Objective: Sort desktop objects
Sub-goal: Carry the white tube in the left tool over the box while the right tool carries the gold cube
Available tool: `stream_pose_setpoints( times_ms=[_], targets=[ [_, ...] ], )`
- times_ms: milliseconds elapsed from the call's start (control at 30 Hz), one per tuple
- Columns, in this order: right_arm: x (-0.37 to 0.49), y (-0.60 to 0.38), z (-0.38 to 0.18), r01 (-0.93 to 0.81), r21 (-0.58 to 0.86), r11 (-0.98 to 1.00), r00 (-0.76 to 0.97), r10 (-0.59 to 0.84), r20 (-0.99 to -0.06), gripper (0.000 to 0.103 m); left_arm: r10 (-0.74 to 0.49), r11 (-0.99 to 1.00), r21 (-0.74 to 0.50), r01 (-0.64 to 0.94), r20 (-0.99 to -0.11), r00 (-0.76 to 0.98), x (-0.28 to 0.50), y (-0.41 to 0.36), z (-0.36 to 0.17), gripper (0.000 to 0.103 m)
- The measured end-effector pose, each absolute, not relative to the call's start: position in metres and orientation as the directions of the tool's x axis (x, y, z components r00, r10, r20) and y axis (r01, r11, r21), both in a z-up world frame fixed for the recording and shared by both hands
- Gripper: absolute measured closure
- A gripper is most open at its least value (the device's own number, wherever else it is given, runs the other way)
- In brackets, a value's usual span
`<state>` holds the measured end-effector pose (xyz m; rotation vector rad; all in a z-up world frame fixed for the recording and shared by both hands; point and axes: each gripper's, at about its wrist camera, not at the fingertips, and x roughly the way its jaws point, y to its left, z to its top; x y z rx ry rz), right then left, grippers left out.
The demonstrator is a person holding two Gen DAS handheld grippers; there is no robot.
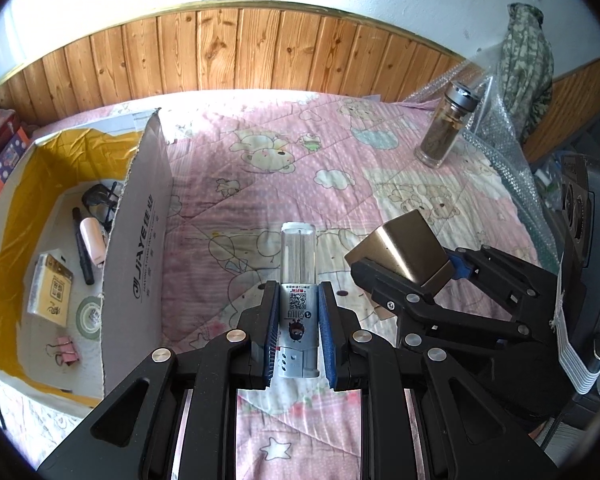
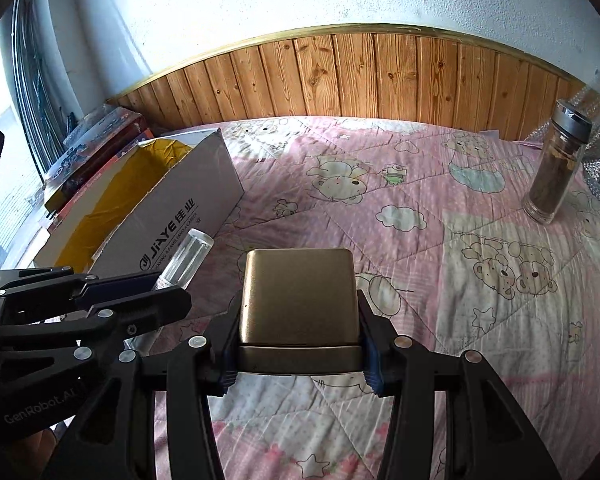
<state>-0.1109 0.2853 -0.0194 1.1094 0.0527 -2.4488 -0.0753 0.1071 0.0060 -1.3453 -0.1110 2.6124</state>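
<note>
We carry both finds to the open white cardboard box (image 1: 138, 240) at the left. The left tongs (image 1: 299, 312) pinch the clear-capped silver lighter (image 1: 296, 280); the right tongs (image 2: 298, 344) span wide on the flat gold metal case (image 2: 298, 296) — both above the pink cartoon quilt (image 1: 300, 168). Keep each level and clear the box's near wall. From the right view the box floor is hidden — release only where we see.

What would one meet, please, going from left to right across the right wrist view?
Left tongs holding the clear tube → cardboard box → gold case in the right tongs → glass bottle.
</note>
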Motion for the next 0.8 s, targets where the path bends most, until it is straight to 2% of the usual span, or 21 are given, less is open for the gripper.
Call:
stream_pose_setpoints(
  times_ms=[800],
  targets=[
    [-0.046, 0.242, 0.022, 0.474, 0.092, -0.875, -0.614, -0.404, -0.678, 0.053, 0.23, -0.972, -0.198, -0.124, -0.716, -0.659, -0.009, 0.059, 0.046, 0.084]
  ],
)
